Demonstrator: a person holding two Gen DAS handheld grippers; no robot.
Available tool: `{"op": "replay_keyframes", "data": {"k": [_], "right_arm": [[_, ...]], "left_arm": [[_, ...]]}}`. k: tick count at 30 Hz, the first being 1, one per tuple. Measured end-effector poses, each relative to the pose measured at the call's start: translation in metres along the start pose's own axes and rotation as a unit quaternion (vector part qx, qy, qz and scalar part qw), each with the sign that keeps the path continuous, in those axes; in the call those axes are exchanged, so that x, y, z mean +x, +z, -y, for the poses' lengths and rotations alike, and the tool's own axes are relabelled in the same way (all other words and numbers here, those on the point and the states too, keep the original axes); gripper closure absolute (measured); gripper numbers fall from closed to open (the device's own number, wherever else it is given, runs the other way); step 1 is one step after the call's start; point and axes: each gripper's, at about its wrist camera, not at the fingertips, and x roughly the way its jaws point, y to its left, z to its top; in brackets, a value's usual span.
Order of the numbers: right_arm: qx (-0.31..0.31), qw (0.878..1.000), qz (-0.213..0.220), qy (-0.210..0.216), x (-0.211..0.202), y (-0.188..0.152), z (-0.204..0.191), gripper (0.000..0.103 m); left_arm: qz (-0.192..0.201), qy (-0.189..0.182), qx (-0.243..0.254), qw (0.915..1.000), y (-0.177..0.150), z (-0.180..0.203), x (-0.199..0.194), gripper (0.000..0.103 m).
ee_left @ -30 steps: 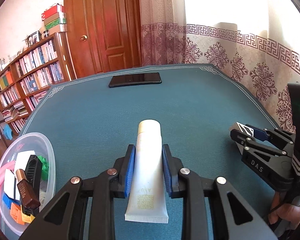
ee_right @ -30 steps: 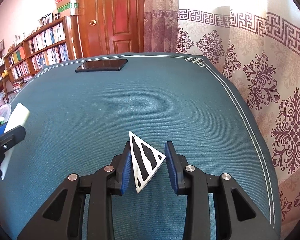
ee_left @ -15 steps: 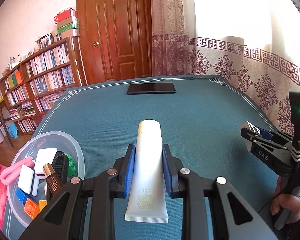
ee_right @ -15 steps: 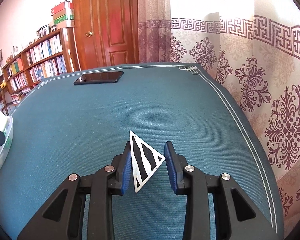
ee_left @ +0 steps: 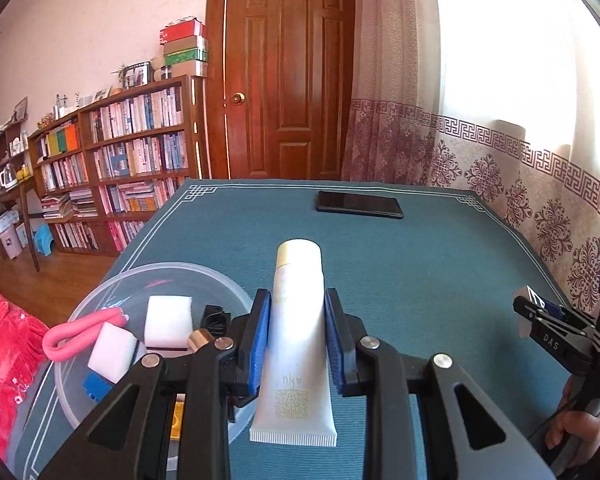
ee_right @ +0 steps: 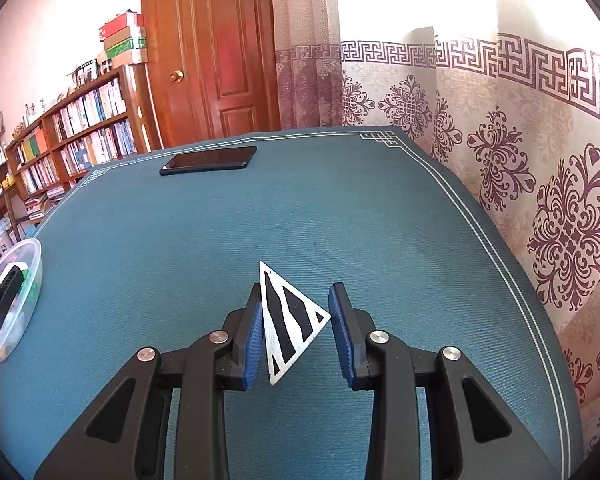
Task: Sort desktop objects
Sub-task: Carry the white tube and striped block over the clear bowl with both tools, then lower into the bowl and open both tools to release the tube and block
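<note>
Left gripper [ee_left: 296, 340] clamps white cream tube [ee_left: 296, 332], long axis along the fingers, cap forward; clear bin [ee_left: 100, 292] sits just left-below, nearest this hand. Right gripper [ee_right: 296, 326] pinches striped triangle card [ee_right: 288, 320] above teal table [ee_right: 340, 208], bin well apart left.

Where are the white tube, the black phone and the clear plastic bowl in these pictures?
white tube [ee_left: 296, 320]: left wrist view, middle of its body between the blue pads.
black phone [ee_right: 208, 159]: right wrist view, centre of its dark screen.
clear plastic bowl [ee_left: 172, 270]: left wrist view, far rim.
</note>
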Motion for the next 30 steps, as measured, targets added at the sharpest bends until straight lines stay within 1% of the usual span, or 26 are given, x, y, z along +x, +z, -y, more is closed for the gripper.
{"op": "replay_keyframes", "data": {"k": [6,12,21,25,28,30], "right_arm": [[-0.004,1.000,0.009,0.029,-0.012,0.003,-0.029,0.069],[-0.023,0.997,0.022,0.073,-0.028,0.010,-0.074,0.069],[-0.055,0.987,0.039,0.145,-0.051,0.020,-0.147,0.069],[-0.065,0.982,0.038,0.171,-0.055,0.021,-0.178,0.069],[-0.069,0.979,0.036,0.189,-0.054,0.022,-0.198,0.069],[-0.071,0.977,0.034,0.199,-0.053,0.023,-0.209,0.069]], "left_arm": [[-0.002,0.026,-0.017,0.9995,-0.002,-0.031,0.001,0.074],[-0.002,0.045,-0.028,0.9986,-0.004,-0.057,0.001,0.074],[-0.010,0.060,-0.042,0.9973,-0.012,-0.088,0.004,0.074],[-0.018,0.063,-0.051,0.9965,-0.014,-0.102,0.008,0.074],[-0.017,0.071,-0.041,0.9965,-0.012,-0.108,0.009,0.073],[-0.020,0.073,-0.044,0.9962,-0.014,-0.115,0.010,0.073]]}}
